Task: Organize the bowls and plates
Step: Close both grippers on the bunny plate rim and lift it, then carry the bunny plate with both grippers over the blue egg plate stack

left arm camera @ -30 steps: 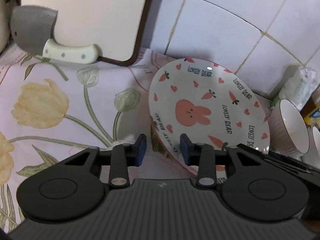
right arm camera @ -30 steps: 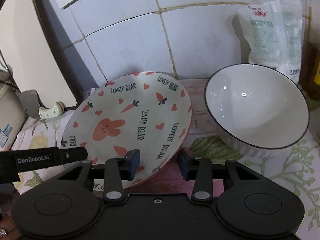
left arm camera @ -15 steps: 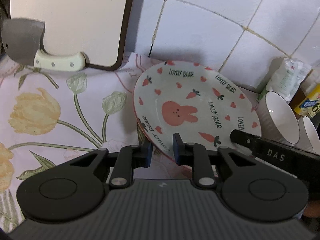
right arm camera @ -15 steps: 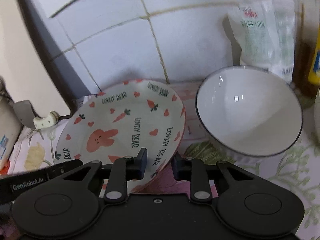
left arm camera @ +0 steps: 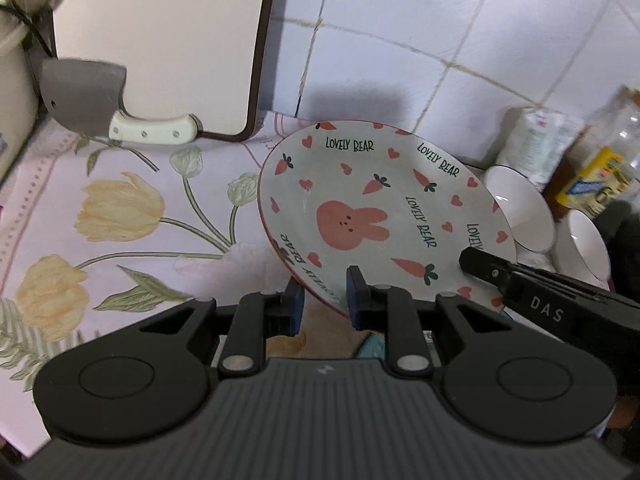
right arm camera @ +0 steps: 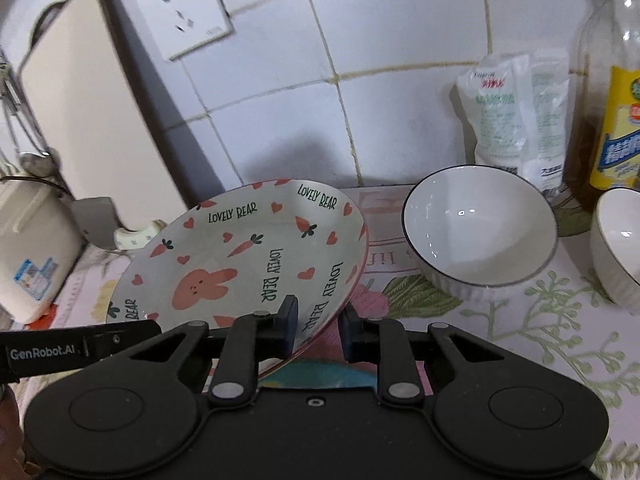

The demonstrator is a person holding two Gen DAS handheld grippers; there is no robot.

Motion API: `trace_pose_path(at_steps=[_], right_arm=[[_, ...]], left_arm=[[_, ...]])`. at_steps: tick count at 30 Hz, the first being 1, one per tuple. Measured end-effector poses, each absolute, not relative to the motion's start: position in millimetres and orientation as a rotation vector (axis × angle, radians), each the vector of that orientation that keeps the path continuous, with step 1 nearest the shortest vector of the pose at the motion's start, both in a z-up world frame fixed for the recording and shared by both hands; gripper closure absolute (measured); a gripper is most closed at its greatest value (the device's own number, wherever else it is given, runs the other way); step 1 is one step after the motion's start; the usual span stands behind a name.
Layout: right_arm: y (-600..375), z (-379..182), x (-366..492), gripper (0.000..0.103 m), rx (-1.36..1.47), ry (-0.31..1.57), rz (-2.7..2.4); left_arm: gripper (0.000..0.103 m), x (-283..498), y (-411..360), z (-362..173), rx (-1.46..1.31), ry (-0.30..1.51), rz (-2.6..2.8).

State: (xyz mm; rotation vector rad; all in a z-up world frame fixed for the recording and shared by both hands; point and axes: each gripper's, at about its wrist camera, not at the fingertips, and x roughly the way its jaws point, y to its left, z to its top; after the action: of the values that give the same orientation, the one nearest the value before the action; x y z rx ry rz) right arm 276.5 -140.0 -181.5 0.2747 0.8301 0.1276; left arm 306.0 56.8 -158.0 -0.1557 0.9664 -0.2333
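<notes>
In the left wrist view, the left hand-held gripper [left arm camera: 322, 294] was clamped on the near rim of the rabbit plate [left arm camera: 384, 216], which tilted clear of the flowered table [left arm camera: 120, 216] with its far edge raised toward the tiled wall. The step in hand looked like a two-handed lift of the plate, and the next move probably called for carrying it level to wherever plates stack. A cleaver [left arm camera: 120, 112] and cutting board [left arm camera: 160, 40] leaned at the back left, well apart, leaving open cloth on that side. In the right wrist view, the right hand-held gripper [right arm camera: 318, 326] was closing on the plate's lower right rim, which sat between its pads and seemed already pinched. A white bowl [right arm camera: 480, 236] stood just beside the plate's right edge, a second bowl [right arm camera: 618, 244] beyond it, with a pouch [right arm camera: 516, 120] and oil bottle [right arm camera: 612, 92] against the wall. Room was tight there, so swinging rightward risked clipping the bowl.
</notes>
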Motion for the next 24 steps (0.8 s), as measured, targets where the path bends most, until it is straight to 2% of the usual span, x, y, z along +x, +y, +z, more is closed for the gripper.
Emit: trace_pose_path(at_steps=[16,24], right_arm=[[-160,-134,179,0.077,0.339,0.813,0.122],[-164,-140,145,0.077,0.365,0.817,0.105]], left_arm=[[0.083,222,44,-109,-0.097,0.952,-0.317],[0.083,197,33,-111,-0.041,0.966,-0.335]])
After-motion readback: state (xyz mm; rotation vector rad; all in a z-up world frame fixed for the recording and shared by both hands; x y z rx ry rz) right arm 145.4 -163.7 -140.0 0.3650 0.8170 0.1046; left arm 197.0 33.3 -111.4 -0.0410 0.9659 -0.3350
